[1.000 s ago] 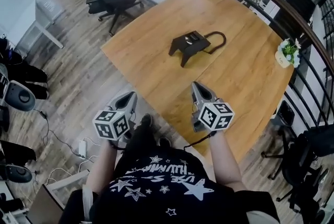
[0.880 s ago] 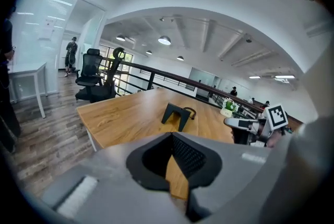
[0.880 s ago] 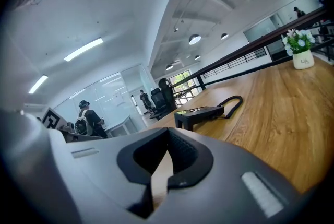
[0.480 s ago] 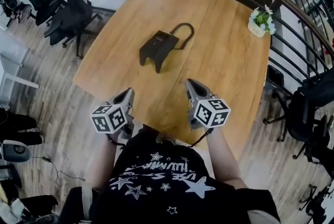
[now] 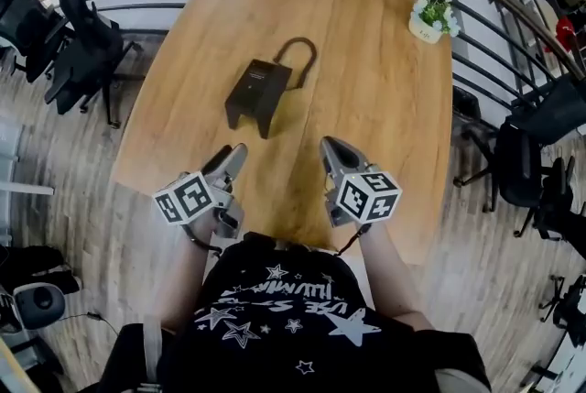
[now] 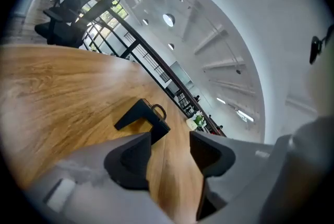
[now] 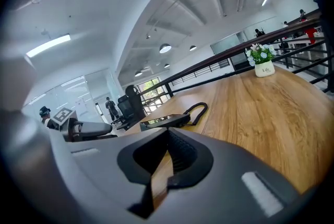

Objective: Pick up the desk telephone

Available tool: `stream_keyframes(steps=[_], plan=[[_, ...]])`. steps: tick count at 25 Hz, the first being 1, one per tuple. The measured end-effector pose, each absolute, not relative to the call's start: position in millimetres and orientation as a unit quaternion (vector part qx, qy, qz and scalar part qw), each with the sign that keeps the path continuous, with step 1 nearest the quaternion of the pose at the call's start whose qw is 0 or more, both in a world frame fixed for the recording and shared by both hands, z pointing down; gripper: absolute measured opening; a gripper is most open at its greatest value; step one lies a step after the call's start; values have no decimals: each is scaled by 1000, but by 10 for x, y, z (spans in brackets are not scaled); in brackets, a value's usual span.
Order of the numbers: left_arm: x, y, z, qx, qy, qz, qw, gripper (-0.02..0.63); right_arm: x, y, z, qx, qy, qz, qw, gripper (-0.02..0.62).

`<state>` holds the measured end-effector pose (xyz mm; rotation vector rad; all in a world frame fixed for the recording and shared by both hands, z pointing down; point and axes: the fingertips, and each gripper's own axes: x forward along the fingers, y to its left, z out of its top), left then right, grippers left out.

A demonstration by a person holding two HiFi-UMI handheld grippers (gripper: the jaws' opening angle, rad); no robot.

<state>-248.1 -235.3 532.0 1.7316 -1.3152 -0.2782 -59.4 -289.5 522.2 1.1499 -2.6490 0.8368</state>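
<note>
The black desk telephone (image 5: 254, 94) lies on the wooden table (image 5: 366, 80), with its looped cord (image 5: 299, 60) on the far side. My left gripper (image 5: 234, 164) hovers over the table's near edge, short of the phone and a little to its left. Its jaws are opening and nothing is between them. In the left gripper view the telephone (image 6: 142, 116) shows beyond the parted left gripper (image 6: 170, 151). My right gripper (image 5: 328, 149) is shut and empty, to the phone's near right. The right gripper view shows the right gripper (image 7: 167, 131) with tips together and the telephone (image 7: 163, 121) ahead.
A small white pot with a plant (image 5: 429, 16) stands at the table's far right corner. A black railing (image 5: 499, 29) curves round the far and right sides. Office chairs (image 5: 78, 43) stand on the floor at the left, another chair (image 5: 517, 164) at the right.
Both grippers have come forward over the table's near edge toward the phone, the left one farther. The left jaws, shut before, now stand apart. The phone has not moved.
</note>
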Motion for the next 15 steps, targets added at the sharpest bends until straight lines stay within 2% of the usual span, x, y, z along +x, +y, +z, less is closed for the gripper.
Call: stream_keyframes(steps=[7, 15], plan=[[-2496, -2621, 5354, 657, -471, -243, 536, 301, -530, -2870, 5239, 417, -863, 275, 71, 0], [-2440, -2882, 5549, 625, -442, -272, 583, 351, -425, -2853, 5234, 450, -845, 280, 69, 0]])
